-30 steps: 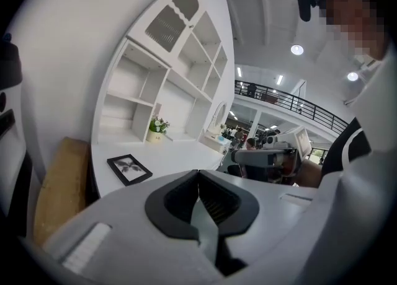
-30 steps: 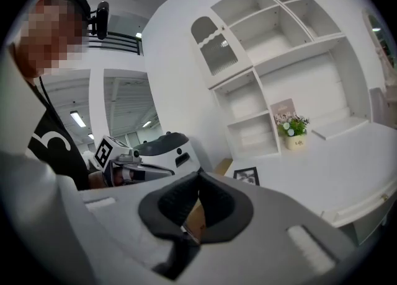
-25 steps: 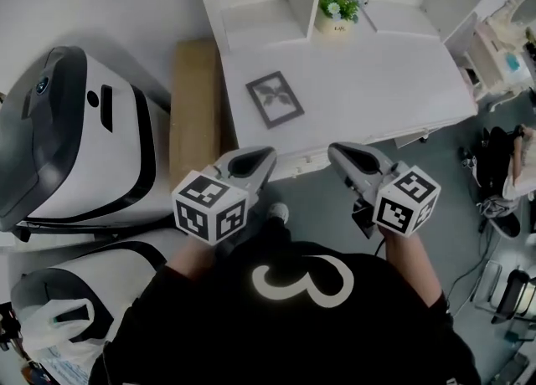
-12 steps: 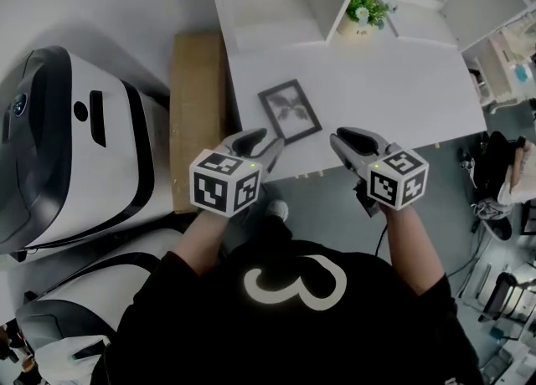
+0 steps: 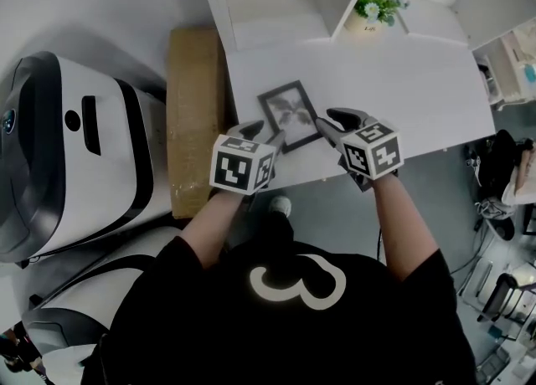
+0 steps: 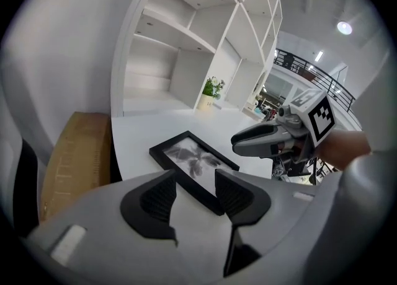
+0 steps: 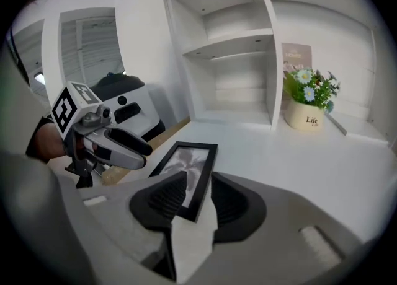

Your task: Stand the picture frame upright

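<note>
With the picture frame (image 5: 289, 115) lying flat near the bench (image 5: 402, 74) front edge, the approach is in hand: the left gripper (image 5: 261, 135) and right gripper (image 5: 329, 117) flank its near end, jaws opening and gripping nothing, and next should likely pinch its edges to tip it up.

The picture frame (image 5: 289, 115) lies flat and face up on the white table (image 5: 402, 82), near its front edge: a thin black border around a grey leaf print.
</note>
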`<state>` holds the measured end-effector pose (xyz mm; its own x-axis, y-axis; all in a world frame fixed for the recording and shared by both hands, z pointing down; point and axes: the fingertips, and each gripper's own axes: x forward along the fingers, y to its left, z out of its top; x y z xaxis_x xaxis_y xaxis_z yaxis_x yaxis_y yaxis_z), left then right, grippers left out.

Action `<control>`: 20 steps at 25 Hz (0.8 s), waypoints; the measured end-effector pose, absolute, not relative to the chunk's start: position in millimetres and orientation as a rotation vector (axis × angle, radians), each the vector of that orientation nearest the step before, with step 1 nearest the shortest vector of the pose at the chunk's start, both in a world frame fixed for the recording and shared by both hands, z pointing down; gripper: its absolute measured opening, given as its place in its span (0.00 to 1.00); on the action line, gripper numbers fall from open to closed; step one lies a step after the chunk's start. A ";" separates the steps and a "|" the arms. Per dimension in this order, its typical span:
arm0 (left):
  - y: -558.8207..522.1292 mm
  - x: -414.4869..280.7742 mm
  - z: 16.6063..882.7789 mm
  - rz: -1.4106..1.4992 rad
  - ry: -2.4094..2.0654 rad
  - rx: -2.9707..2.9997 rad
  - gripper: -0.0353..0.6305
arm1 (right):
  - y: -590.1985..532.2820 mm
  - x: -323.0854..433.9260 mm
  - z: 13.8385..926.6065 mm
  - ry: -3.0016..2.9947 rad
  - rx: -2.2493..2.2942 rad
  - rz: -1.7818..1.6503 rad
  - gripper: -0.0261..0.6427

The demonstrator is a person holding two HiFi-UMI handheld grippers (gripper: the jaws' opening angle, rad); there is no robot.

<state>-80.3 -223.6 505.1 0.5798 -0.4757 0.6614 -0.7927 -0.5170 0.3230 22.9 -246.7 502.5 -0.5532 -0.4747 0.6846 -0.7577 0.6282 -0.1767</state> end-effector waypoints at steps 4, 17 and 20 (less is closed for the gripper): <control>-236.3 -78.8 516.9 0.730 -1.015 2.171 0.32 | -256.6 17.0 521.8 -2.211 0.898 0.607 0.23; -244.7 -78.7 536.3 0.816 -1.041 2.117 0.30 | -260.7 13.1 537.9 -2.185 0.816 0.654 0.20; -244.5 -79.2 537.0 0.826 -1.051 2.115 0.29 | -260.9 12.2 538.5 -2.195 0.811 0.707 0.18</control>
<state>-79.2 -244.5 537.0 0.4857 -0.4427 0.7537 -0.8370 -0.4843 0.2548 12.2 -260.9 538.5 -0.5720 -0.3404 0.7462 -0.7119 0.6580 -0.2456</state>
